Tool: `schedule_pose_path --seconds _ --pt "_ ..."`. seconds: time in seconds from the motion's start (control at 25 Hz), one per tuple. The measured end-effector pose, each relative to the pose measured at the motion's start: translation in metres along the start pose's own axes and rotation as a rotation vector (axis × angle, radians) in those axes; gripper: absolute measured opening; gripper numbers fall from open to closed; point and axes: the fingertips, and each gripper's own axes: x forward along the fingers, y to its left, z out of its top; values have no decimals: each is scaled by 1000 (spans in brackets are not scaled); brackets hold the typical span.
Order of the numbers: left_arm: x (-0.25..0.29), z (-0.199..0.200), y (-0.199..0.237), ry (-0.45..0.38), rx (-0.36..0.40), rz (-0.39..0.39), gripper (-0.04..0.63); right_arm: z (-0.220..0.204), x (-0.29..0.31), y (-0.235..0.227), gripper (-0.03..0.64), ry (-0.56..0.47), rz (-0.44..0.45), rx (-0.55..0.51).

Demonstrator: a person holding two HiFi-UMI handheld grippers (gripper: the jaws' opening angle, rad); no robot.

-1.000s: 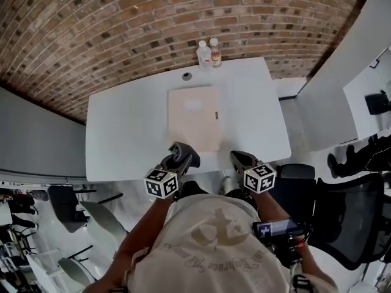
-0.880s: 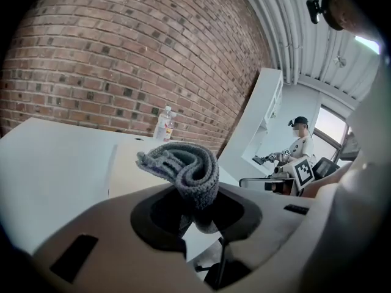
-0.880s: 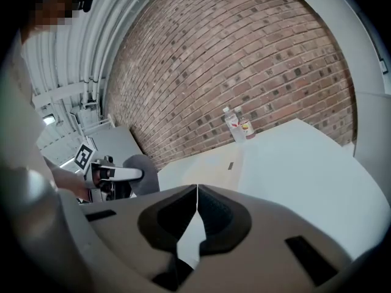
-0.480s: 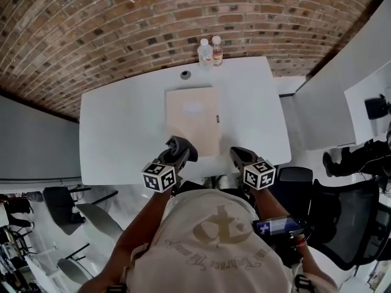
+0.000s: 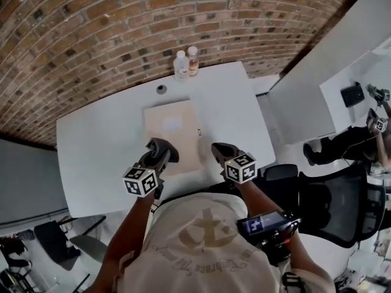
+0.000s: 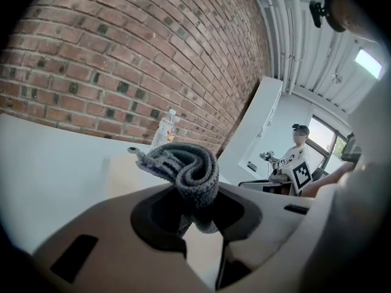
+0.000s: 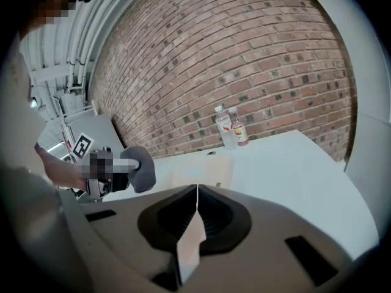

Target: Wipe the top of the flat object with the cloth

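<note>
The left tongs (image 5: 156,155) are closed on the folded grey cloth (image 6: 186,166) and stand at the near edge of the flat beige object (image 5: 171,126), which lies in the middle of the white tabletop (image 5: 91,157) with its long axis from 6 to 12 o'clock. So the surface to wipe lies at 12 o'clock from the cloth, and I judge the left hand the nearer one. The right tongs (image 5: 220,151) are fully closed and empty, at 3 o'clock from the object's near corner.
</note>
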Motion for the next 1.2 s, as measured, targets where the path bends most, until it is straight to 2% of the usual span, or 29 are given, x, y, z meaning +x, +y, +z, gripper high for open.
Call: schedule_pose_path --seconds 0.16,0.32,0.52,0.84,0.92,0.96,1.0,1.2 --pt "-8 9 26 -10 -18 42 107 -7 28 10 23 49 21 9" --pt "18 21 22 -11 -2 35 107 -5 30 -10 23 66 -4 23" --pt "33 33 29 -6 -4 58 107 -8 55 -12 23 95 40 62" --pt "90 40 11 13 65 4 107 -1 57 -43 26 77 26 102" --pt "86 40 26 31 81 38 107 2 69 -31 63 80 55 108" --pt "87 46 31 44 87 49 107 3 76 -30 126 86 59 121" --pt "92 52 34 58 91 53 107 2 81 -32 150 92 53 139" --pt "112 75 53 99 102 62 107 -6 102 -41 186 115 18 173"
